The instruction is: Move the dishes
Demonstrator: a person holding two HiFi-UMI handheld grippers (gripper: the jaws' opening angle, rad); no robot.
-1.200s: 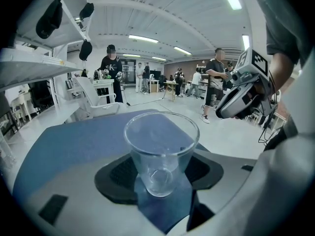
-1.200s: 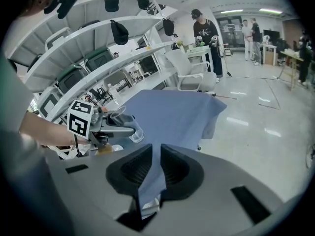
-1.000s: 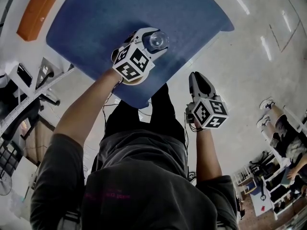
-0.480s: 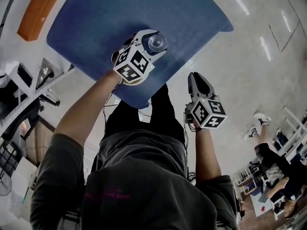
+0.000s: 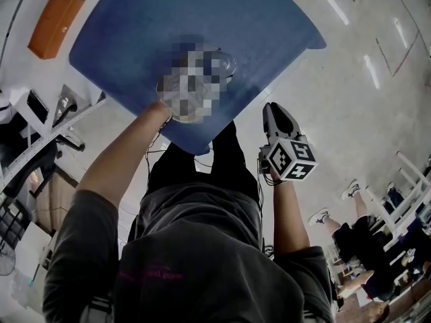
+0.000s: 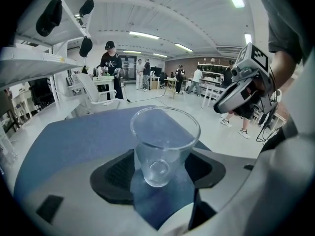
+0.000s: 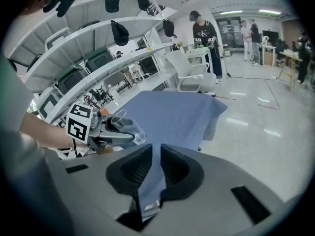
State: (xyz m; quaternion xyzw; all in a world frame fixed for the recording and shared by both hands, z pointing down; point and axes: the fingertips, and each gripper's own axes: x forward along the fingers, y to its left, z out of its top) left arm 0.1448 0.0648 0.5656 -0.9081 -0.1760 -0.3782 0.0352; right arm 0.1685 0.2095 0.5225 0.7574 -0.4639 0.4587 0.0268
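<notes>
Left gripper view: our left gripper [image 6: 160,170] just spread around 1 clear glass tumbler [image 6: 165,141]; right gripper [image 7: 153,168] barely apart, empty

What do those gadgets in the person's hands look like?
The left gripper and the right gripper are each a light grey shell with black textured pads and a white cube of black square markers. Thin black cables trail from the wrists. The person wears a dark grey short-sleeved T-shirt.
</notes>
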